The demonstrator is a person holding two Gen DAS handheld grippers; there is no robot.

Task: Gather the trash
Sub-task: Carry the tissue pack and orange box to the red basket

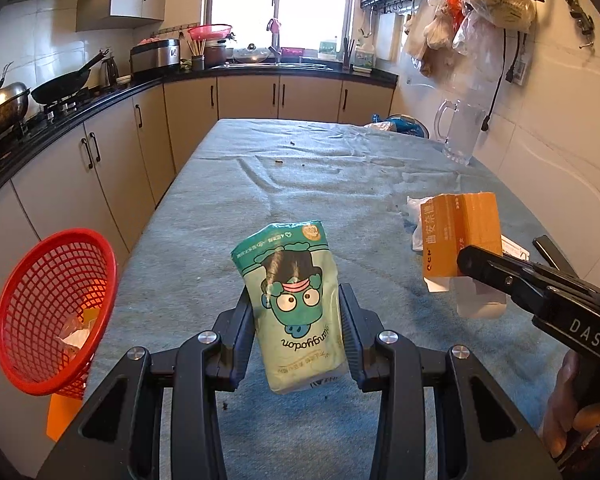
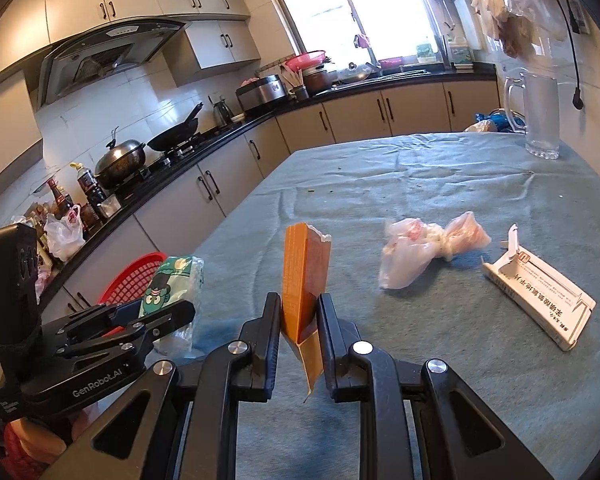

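Left tongs (image 1: 298, 312) clamped on green pack (image 1: 296, 300), right tongs (image 2: 299, 316) pinching orange box (image 2: 304, 276), both lifted off bench (image 2: 440, 340). Could slip from the thin grip or miss red basket (image 1: 56, 312) at bench's left edge. Still lying there: one bag (image 2: 428, 252), one white box (image 2: 540, 300)

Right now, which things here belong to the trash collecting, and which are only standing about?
For the job:
- green tissue pack, in left gripper
- orange box, in right gripper
- crumpled plastic bag
- white flattened box
- red basket

Just there:
- glass pitcher
- wok
- rice cooker
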